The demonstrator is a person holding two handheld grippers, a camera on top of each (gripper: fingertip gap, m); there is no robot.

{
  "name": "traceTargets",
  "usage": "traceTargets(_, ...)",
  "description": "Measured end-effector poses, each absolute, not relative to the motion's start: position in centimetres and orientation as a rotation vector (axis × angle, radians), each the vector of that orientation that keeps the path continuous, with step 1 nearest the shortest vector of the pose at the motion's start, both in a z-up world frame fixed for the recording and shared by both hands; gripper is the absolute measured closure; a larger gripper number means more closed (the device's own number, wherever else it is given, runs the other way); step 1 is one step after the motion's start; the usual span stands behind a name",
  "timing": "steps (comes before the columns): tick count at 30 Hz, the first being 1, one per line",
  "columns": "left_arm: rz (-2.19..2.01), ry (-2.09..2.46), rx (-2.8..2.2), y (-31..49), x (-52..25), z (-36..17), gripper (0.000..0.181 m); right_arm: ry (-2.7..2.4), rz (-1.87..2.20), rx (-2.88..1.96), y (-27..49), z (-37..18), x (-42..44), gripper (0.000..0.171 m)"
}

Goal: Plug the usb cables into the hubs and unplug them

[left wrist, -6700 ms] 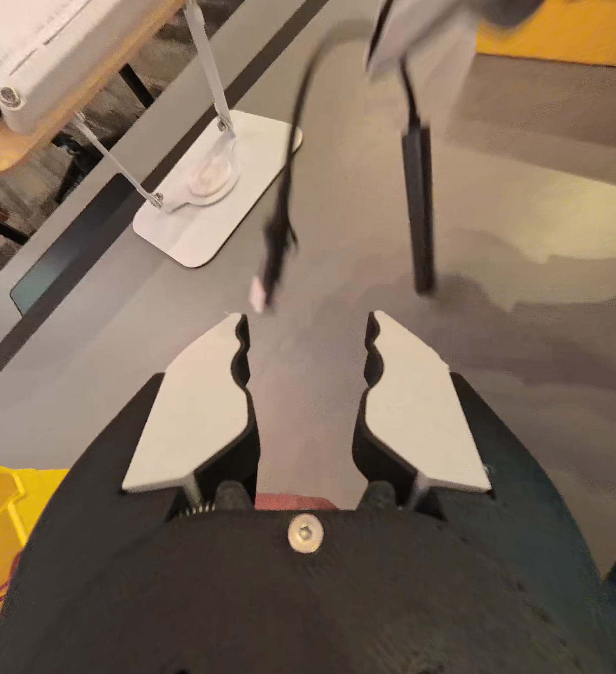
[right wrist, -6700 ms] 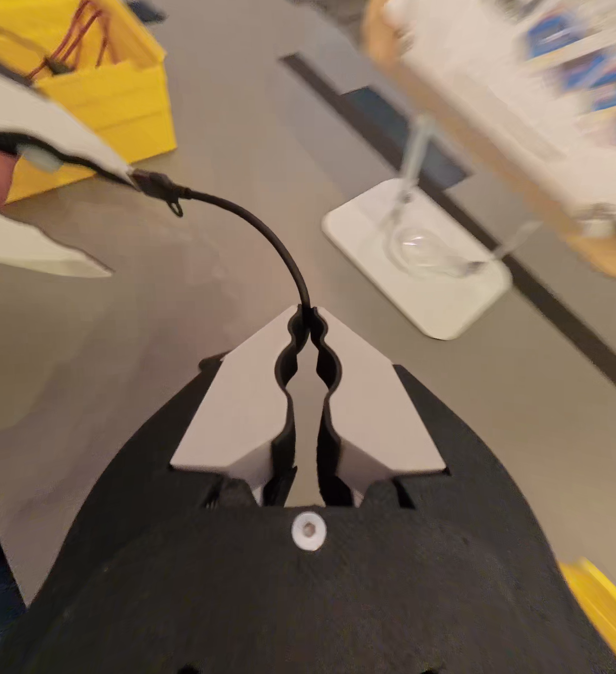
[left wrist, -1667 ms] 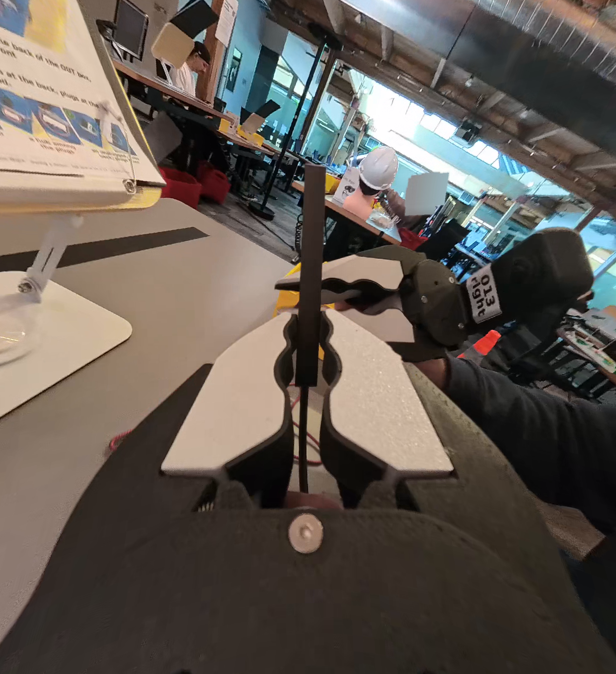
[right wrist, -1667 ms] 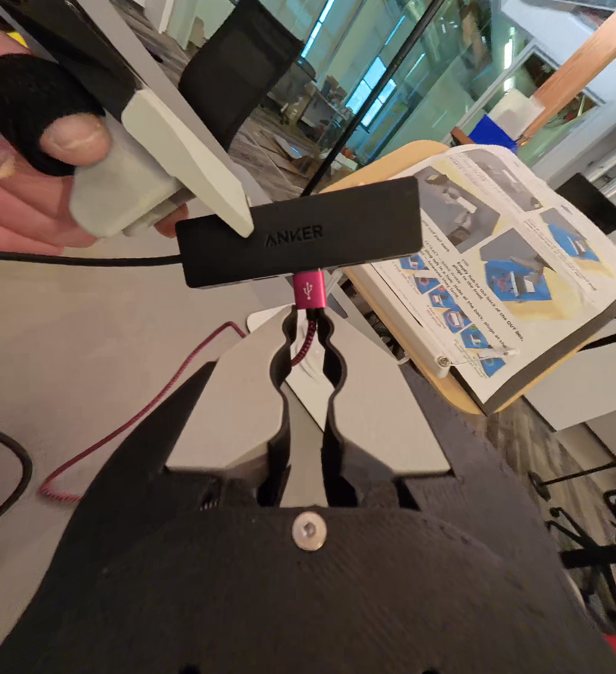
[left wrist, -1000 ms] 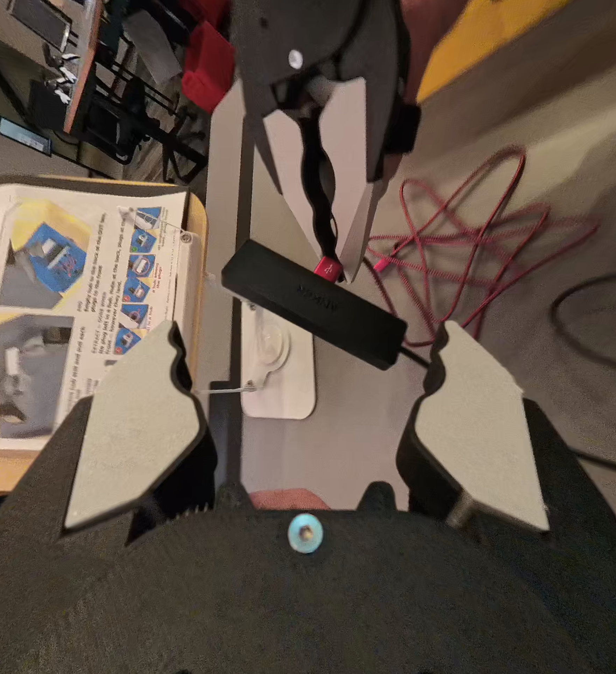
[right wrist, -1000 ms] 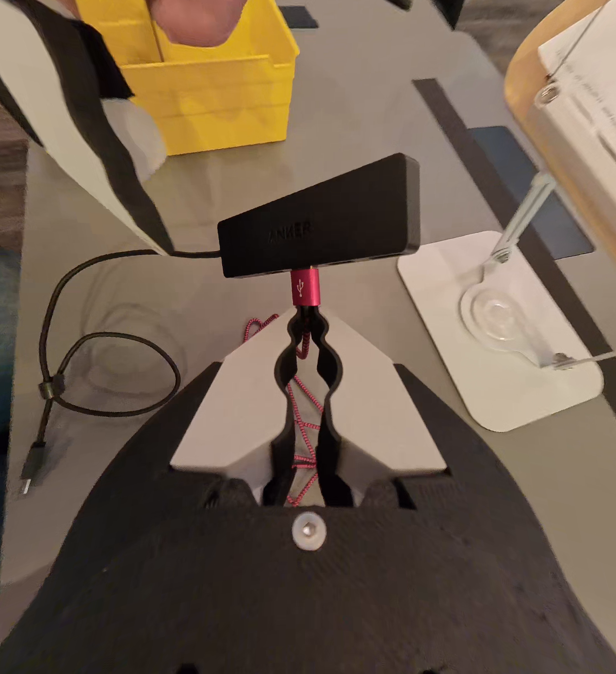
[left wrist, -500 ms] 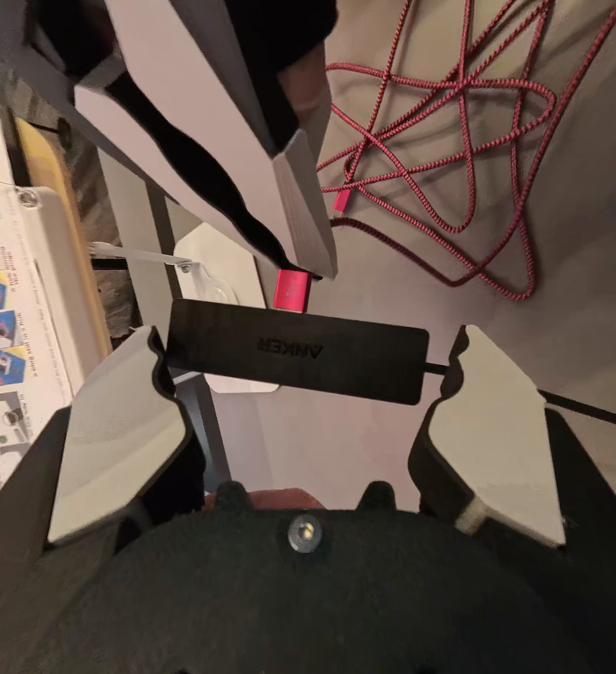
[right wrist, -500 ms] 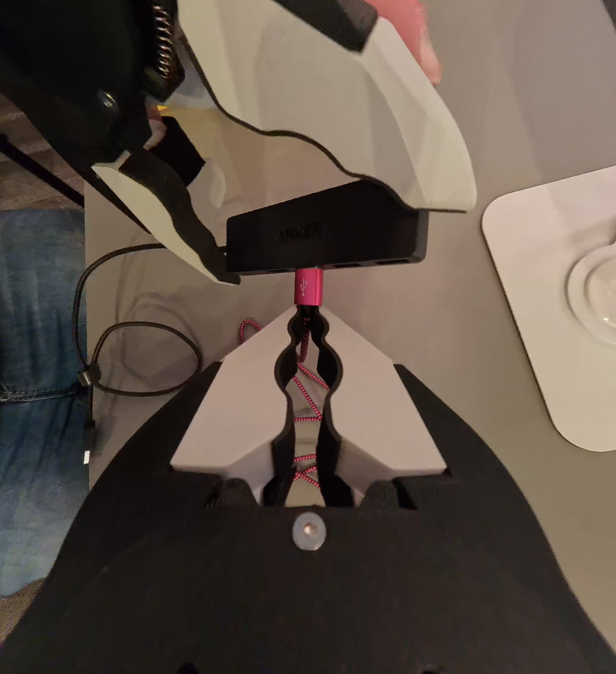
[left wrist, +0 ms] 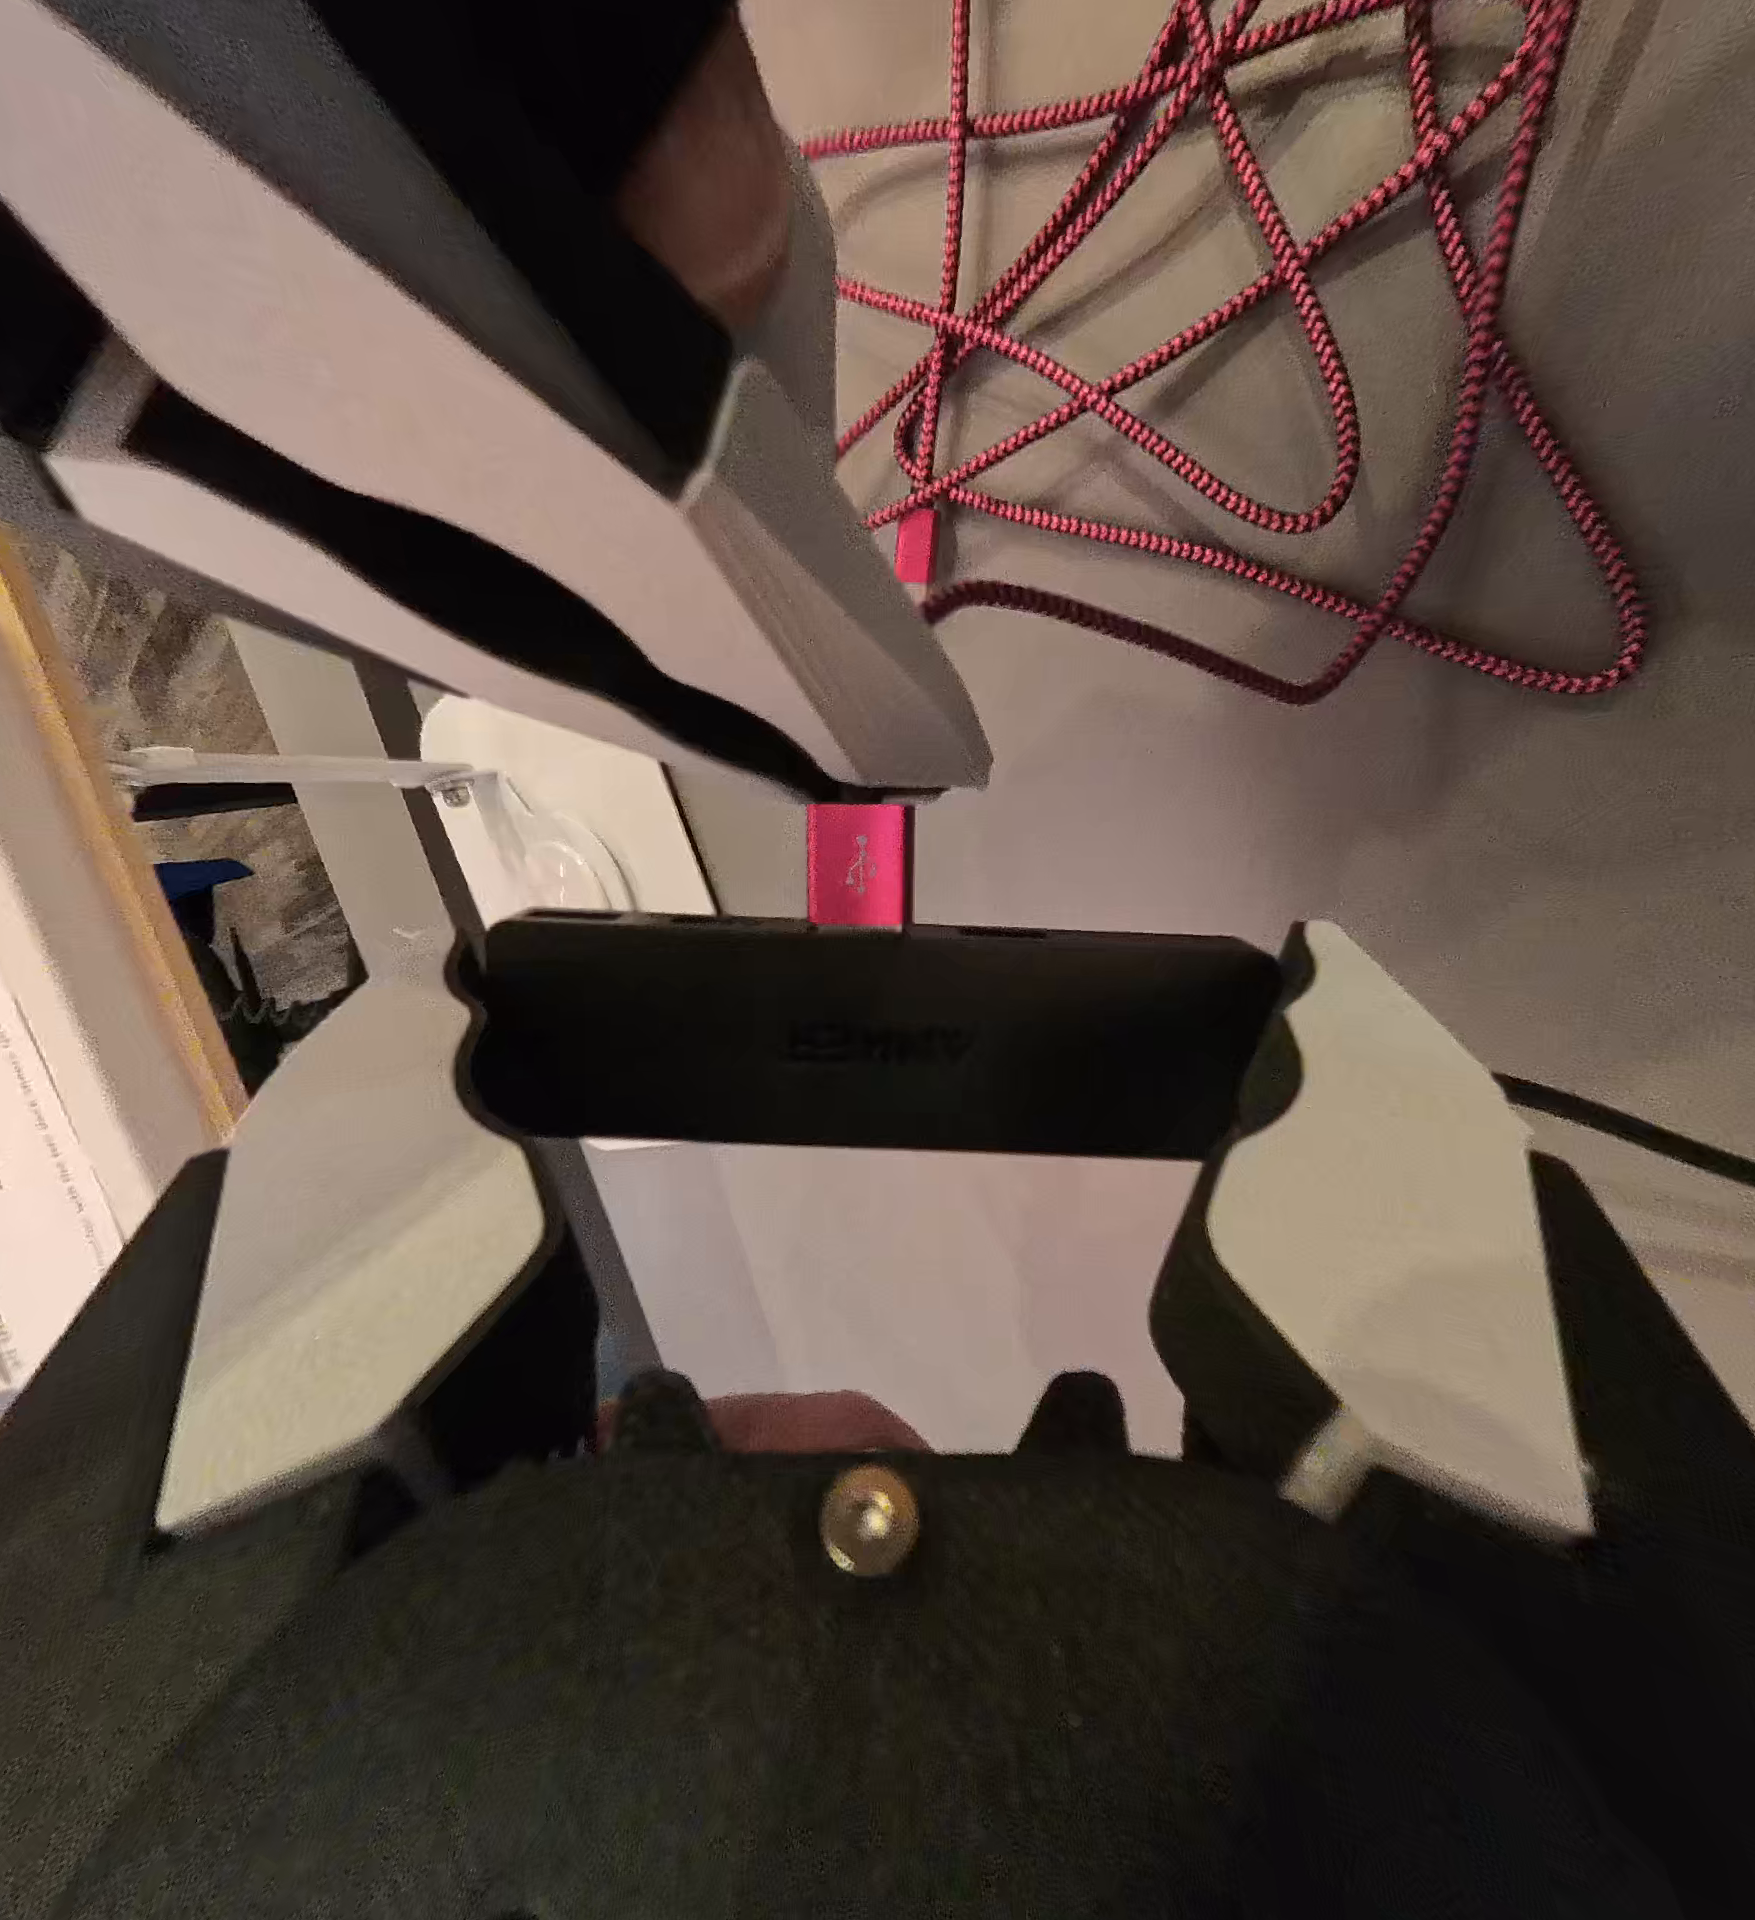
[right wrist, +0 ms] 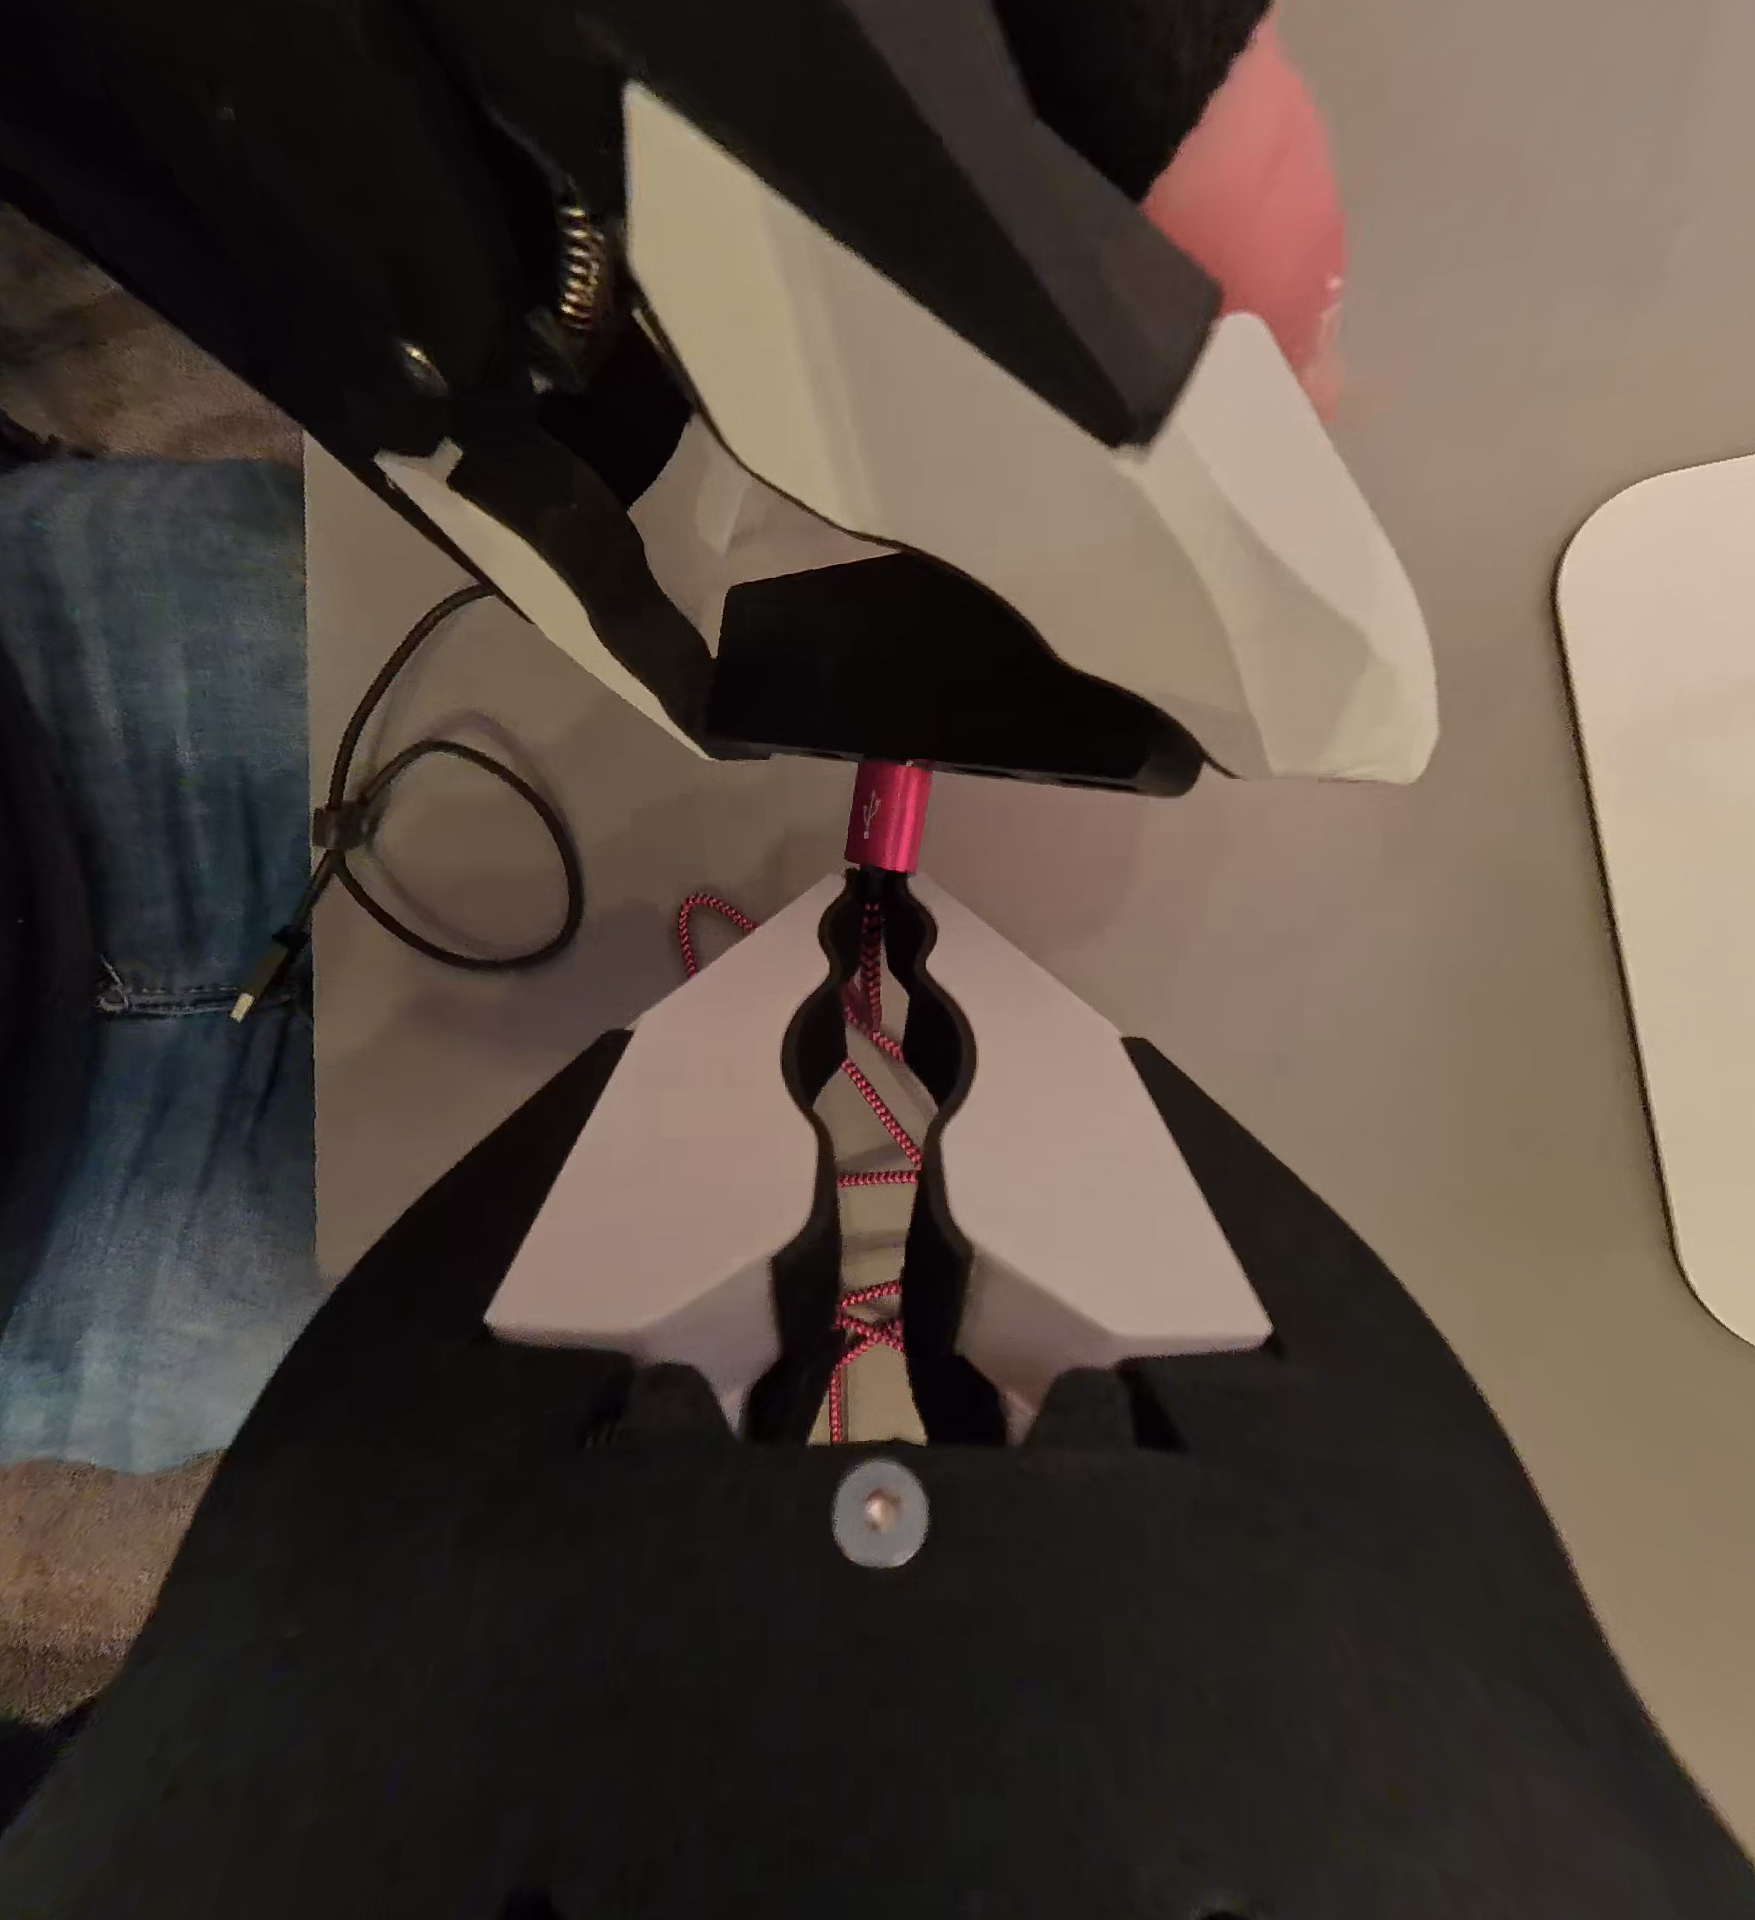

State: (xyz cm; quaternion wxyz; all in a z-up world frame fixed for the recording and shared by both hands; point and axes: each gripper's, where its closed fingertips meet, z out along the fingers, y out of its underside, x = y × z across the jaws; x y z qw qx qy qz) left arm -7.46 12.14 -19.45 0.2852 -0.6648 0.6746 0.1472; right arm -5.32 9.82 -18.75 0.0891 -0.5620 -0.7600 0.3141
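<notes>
A: The black hub (left wrist: 868, 1044) sits across the middle of the left wrist view, lengthwise between the left gripper (left wrist: 873, 1039) fingers; both pale pads touch its short ends, so the jaws are clamped on it.

B: And the red plug (left wrist: 857, 868)?

A: Seated in a port on the hub's far edge, just above centre. The right gripper (left wrist: 852, 774) comes down from the upper left of that frame, tips at the back of the plug.

B: In the right wrist view?

A: The right gripper (right wrist: 878, 883) is pinched on the braided red cable (right wrist: 868, 961) right behind the plug (right wrist: 888, 821). The hub (right wrist: 914, 675) lies above centre, held by the left gripper (right wrist: 956, 665) coming from the top.

B: The rest of the cable?

A: Tangled in loops (left wrist: 1216, 343) on the grey table (left wrist: 1372, 831), upper right of the left wrist view. A black cable (right wrist: 457, 852) coils at mid-left of the right view, and a white stand base (right wrist: 1704, 883) sits at the right edge.
</notes>
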Motion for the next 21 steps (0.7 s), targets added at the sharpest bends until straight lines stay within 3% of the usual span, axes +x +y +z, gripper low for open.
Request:
traceTargets(7,0.269,1.684,-1.923,13.0,-8.5,-18.8,0.048,-2.052,0.936,-1.542,11.5,-17.1,-6.8,0.167)
traceTargets(15,-0.173,1.527,-2.187,12.0,-9.8,-17.8,0.048,-1.787,0.718,-1.165,11.2,-14.0,-6.9,0.146)
traceTargets(21,-0.430,1.476,-2.133,11.1,-8.0,-16.2,0.048,-1.542,1.079,-1.215,11.3,-12.6,-8.1,0.139)
